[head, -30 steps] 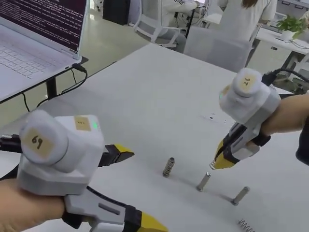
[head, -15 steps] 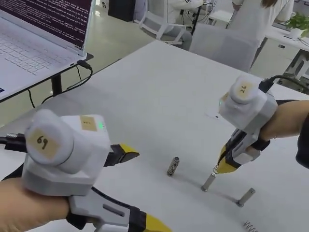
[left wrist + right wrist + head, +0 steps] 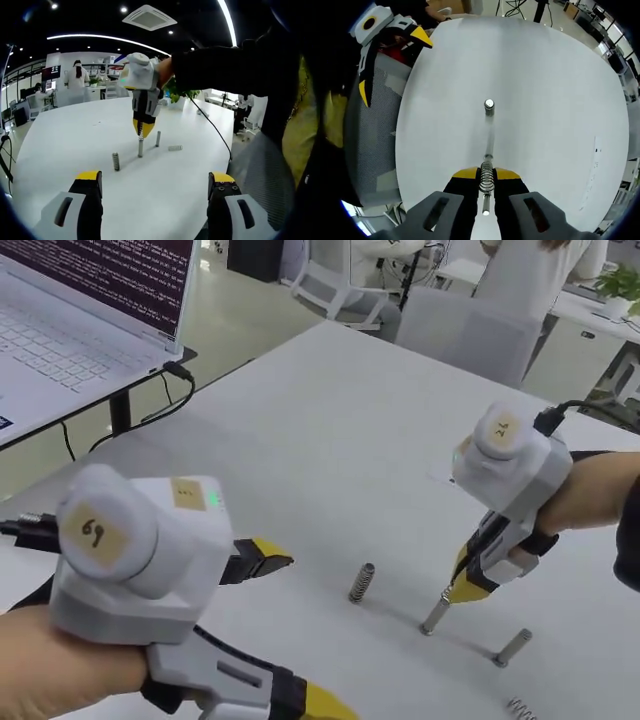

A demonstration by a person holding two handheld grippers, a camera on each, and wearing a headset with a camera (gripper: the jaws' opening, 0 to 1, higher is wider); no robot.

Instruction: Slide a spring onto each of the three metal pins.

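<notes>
Metal spring, light and bouncy, will likely squirt free if squeezed hard, so I pinch it gently across its coils. My right tongs clamp it right at the tip of the middle pin. Left tongs gape empty over the tabletop.

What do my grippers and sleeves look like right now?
Both grippers are boxy white-grey housings with black jaws tipped yellow. The left gripper bears a tan round sticker marked 69 and a green light; the right gripper has a similar sticker, number unclear. A black cable leaves each. A dark sleeve shows on the right arm.
</notes>
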